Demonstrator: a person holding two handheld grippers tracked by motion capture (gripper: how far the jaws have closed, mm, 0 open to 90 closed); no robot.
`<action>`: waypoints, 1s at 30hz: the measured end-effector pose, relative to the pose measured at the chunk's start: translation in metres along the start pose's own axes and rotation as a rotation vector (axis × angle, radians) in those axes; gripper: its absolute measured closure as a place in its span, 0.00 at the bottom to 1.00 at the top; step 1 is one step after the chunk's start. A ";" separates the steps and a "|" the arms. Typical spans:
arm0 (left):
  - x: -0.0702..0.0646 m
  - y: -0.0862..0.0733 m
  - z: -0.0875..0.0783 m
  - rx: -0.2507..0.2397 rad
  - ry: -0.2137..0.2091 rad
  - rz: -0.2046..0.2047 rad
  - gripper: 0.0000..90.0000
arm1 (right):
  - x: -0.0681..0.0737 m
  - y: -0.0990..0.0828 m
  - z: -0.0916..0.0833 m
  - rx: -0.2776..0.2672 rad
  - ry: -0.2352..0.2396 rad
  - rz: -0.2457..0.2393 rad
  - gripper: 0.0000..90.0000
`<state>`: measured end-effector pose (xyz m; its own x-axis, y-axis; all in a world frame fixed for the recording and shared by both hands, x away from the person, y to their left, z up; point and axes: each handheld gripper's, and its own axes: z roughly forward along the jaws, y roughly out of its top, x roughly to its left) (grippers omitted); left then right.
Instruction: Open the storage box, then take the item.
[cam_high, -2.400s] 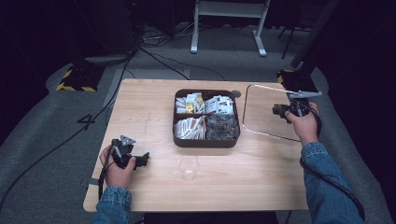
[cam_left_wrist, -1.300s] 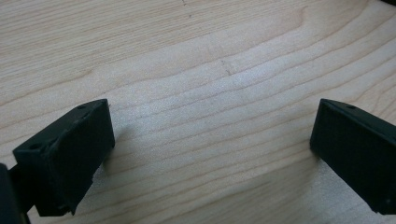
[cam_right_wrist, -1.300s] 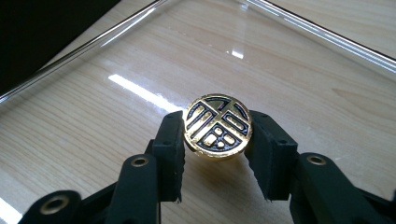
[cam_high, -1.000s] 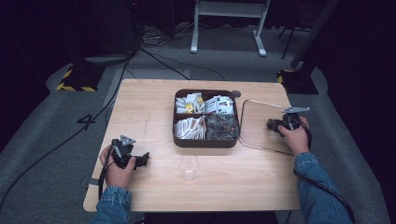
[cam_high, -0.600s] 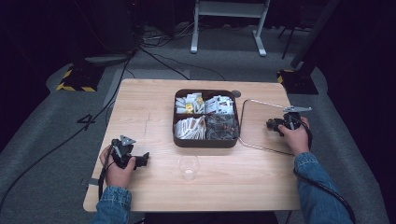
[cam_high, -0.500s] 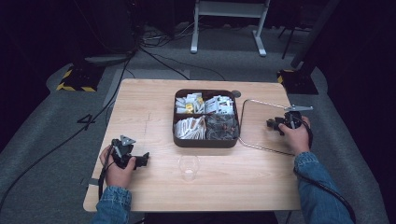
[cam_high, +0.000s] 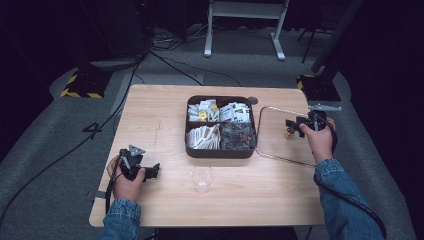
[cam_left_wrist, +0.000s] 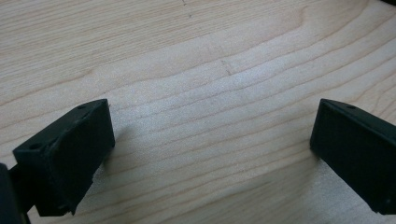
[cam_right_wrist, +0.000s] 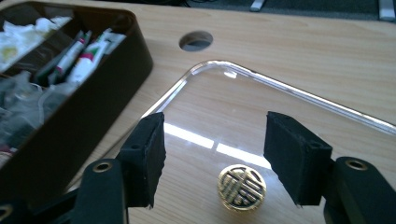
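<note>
High view: the clear lid (cam_high: 282, 134) lies flat at the bench's (cam_high: 160, 125) right edge, just beside the dark box (cam_high: 220, 150) of packets. The right gripper (cam_high: 295, 127) hovers over the lid; the left gripper (cam_high: 150, 172) rests near the front left corner.

Left gripper view: its 2 jaws stand wide apart over bare wood, holding nothing.

Right gripper view: the jaws have just been opening and stand wide, empty, above the lid's gold knob (cam_right_wrist: 241, 187). The lid looks stiff, light, slick and likely breakable; the knob seems the surest hold.
</note>
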<state>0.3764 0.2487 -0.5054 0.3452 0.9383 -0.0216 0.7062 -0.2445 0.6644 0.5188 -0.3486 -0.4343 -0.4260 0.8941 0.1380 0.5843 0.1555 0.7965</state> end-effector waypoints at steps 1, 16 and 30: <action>0.000 0.000 0.000 0.000 0.000 0.000 0.00 | 0.003 0.003 -0.002 -0.008 0.005 -0.005 0.43; 0.000 0.000 0.000 0.002 0.004 -0.001 0.00 | 0.075 0.038 0.000 -0.031 0.126 -0.089 0.45; 0.000 0.000 0.000 0.002 0.004 -0.001 0.00 | 0.123 0.042 0.015 0.014 0.215 -0.166 0.55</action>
<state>0.3760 0.2485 -0.5053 0.3421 0.9395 -0.0194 0.7081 -0.2442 0.6626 0.5011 -0.2255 -0.3920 -0.6525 0.7466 0.1295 0.5036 0.2996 0.8103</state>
